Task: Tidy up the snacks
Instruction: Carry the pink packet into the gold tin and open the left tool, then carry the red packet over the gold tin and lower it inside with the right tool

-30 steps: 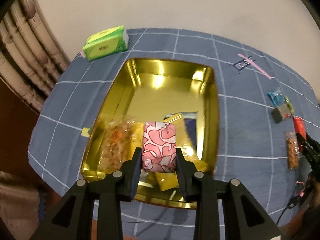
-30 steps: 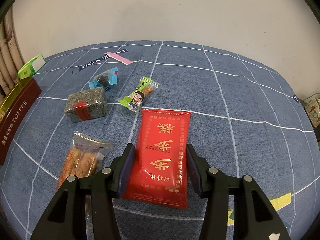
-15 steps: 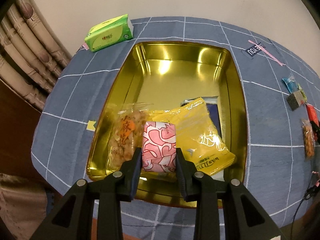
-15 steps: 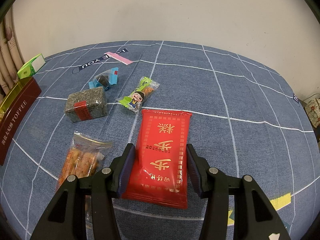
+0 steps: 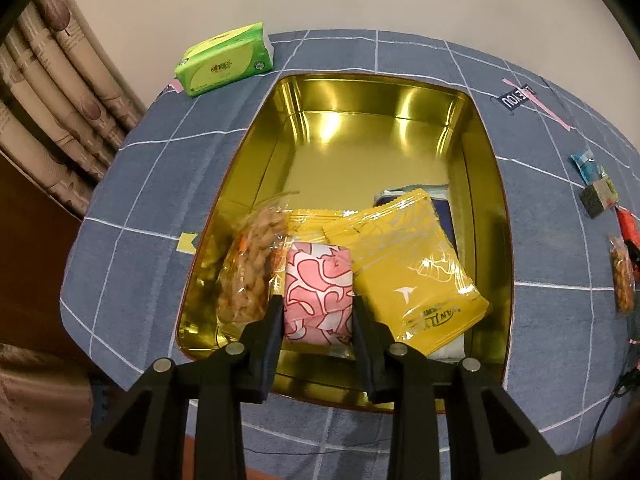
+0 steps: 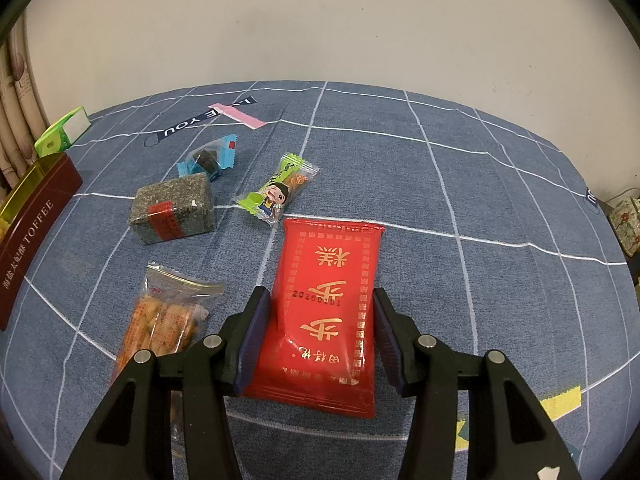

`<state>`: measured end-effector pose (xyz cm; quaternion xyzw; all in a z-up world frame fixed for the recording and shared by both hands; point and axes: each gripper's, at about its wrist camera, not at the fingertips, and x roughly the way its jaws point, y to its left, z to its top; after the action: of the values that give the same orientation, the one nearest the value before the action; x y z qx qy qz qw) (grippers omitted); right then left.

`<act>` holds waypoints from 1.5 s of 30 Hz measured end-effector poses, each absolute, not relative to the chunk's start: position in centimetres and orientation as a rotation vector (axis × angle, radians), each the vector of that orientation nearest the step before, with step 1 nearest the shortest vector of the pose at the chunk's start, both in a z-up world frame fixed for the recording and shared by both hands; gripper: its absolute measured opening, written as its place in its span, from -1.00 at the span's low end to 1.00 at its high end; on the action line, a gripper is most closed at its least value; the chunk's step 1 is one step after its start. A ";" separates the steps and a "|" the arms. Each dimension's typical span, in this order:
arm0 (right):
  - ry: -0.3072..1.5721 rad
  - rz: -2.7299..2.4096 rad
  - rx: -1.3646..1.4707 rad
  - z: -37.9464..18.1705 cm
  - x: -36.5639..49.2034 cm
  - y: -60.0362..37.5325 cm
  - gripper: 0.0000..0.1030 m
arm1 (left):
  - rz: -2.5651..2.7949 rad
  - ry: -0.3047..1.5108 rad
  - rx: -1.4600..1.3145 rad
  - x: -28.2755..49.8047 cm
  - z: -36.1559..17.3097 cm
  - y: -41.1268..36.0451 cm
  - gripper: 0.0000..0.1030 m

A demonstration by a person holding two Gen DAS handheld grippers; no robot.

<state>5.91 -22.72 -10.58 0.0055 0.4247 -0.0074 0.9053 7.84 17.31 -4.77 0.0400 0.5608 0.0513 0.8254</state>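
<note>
My left gripper (image 5: 318,314) is shut on a pink-and-white patterned snack packet (image 5: 318,296) and holds it over the near end of the gold tin (image 5: 486,148). In the tin lie a clear bag of nuts (image 5: 248,272) and a yellow packet (image 5: 412,268) over a dark blue one. My right gripper (image 6: 318,332) is open, with its jaws on either side of a red packet with gold characters (image 6: 328,300) lying on the blue checked tablecloth.
Near the red packet lie a clear bag of orange snacks (image 6: 164,320), a dark seed block with a red band (image 6: 174,208), a blue wrapped candy (image 6: 208,158) and a green cartoon candy (image 6: 278,190). A green tissue pack (image 5: 226,60) sits behind the tin. A curtain hangs at the left.
My left gripper has carried the pink packet forward and lower over the tin, whose contents now show more fully. My right gripper and the red packet have not moved.
</note>
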 end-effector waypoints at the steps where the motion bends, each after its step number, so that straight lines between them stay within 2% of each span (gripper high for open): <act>1: 0.877 -0.015 0.012 -10.6 5.9 -22.8 -0.08 | 0.112 1.192 0.084 7.9 -4.8 17.4 -0.36; 6: 0.878 -0.019 0.017 -10.6 5.9 -22.8 -0.07 | 0.119 1.172 0.099 7.7 -4.1 17.6 -0.34; 8: 0.880 -0.022 0.017 -10.7 5.9 -22.8 -0.07 | 0.118 1.163 0.091 7.7 -3.6 17.7 -0.16; 10: 0.886 -0.025 0.018 -10.7 6.1 -22.8 -0.07 | 0.112 1.149 0.087 7.4 -3.1 17.7 -0.09; 23: 0.949 -0.088 -0.014 -10.2 7.0 -21.7 -0.19 | 0.122 1.068 0.075 5.9 -1.2 18.0 -0.08; 35: 0.970 -0.167 -0.010 -9.0 6.7 -21.3 -0.22 | 0.185 1.025 0.009 4.8 -0.6 20.8 -0.04; 45: 0.905 -0.097 0.032 -4.1 6.1 -18.1 -0.22 | 0.236 1.031 -0.039 4.1 -0.4 22.7 -0.04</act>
<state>6.09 -18.09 -4.09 0.0156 0.4370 -0.0466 0.8981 4.07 22.71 -0.36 -0.0186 0.4918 0.1126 0.8632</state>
